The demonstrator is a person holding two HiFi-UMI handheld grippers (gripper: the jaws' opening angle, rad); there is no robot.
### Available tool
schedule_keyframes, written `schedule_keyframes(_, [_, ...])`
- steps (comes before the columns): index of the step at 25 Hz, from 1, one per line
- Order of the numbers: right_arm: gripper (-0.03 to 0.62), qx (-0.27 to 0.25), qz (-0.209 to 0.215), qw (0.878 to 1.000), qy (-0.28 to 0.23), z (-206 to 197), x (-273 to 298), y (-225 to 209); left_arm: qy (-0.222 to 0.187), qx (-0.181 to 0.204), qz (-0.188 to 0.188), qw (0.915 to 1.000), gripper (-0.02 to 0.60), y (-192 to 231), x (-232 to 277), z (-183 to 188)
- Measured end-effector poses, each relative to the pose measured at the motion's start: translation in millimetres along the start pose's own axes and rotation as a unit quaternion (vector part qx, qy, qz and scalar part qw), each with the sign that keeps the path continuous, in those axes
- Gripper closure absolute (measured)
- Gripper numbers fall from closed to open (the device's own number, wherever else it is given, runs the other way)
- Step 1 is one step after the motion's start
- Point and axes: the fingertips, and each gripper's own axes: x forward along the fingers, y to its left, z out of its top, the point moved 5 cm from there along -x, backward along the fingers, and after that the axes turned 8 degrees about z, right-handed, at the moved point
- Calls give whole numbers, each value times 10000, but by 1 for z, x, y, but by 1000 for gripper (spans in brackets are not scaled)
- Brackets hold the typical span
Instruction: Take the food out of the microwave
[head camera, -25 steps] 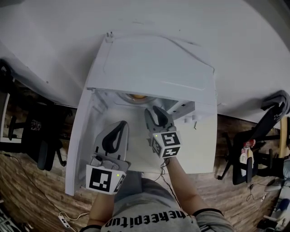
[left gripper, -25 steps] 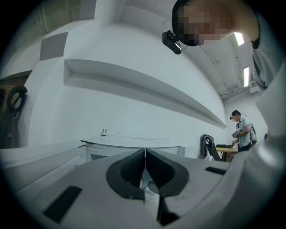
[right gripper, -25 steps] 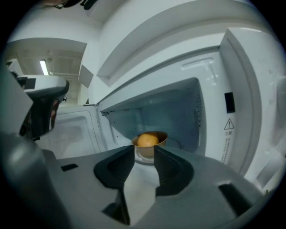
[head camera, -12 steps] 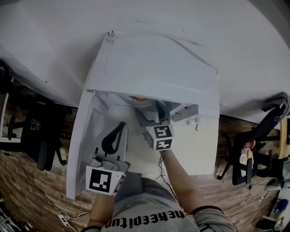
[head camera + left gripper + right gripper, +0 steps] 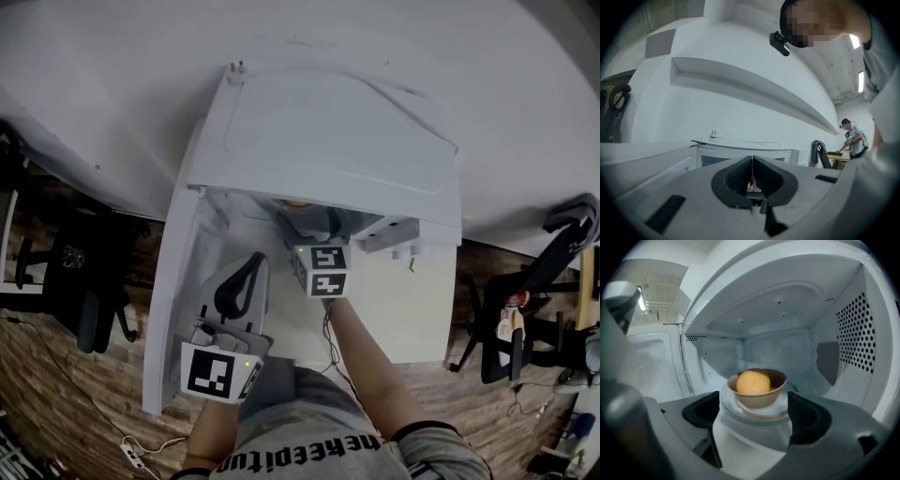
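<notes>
White table (image 5: 94, 75) bears microwave (image 5: 328, 141) holding bowl (image 5: 759, 399) of orange food (image 5: 753, 382)

A black office chair (image 5: 84, 291) stands at the left of the white desk (image 5: 84, 84), and another chair (image 5: 530, 309) at its right. A power strip (image 5: 131, 457) lies on the brown floor (image 5: 56, 394).

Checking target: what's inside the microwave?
A tan bowl holding one round orange food item, on the glass turntable. Anything under the food is hidden.
</notes>
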Motion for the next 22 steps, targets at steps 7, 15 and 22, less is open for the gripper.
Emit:
schedule_keyframes(7, [152, -3, -141, 9999, 89, 2, 16, 5, -28, -22, -15, 10000, 572, 6, -4, 1])
schedule_keyframes(15, [148, 55, -541, 9985, 59, 4, 28, 2, -23, -49, -22, 10000, 572, 13, -9, 1])
schedule_keyframes(22, [145, 88, -845, 9962, 179, 3, 33, -2, -18, -58, -7, 10000, 572, 19, -14, 0])
